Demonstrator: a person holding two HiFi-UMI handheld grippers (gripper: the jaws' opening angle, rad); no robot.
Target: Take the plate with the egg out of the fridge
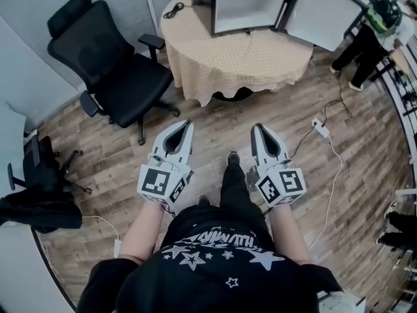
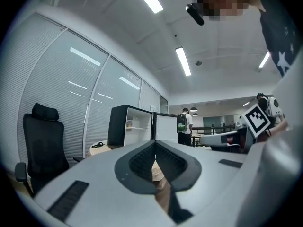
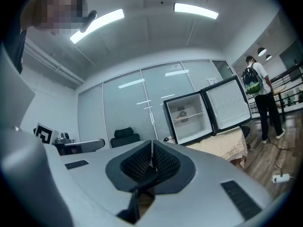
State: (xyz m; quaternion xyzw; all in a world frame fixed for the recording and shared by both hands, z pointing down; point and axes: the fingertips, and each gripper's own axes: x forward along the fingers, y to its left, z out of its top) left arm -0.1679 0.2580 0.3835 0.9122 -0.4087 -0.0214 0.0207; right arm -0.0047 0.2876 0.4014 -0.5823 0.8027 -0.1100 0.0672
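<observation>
Both clamped tight on nothing: left gripper (image 2: 155, 144) and right gripper (image 3: 151, 148), pads together, no object between. Held side by side, low before the torso, forearms bent, noses aimed ahead at the fridge (image 1: 251, 5), well apart from it. Perched on the cloth-covered table (image 1: 241, 60), with door (image 1: 322, 21) swung wide. Resting on the upper shelf (image 3: 189, 117): probably the plate with the egg (image 3: 182, 113), though too small to say surely. Looks like the approach step, nothing grasped yet. Next: walk up, spread one claw, reach in level with that shelf, pinch the rim without tipping.
</observation>
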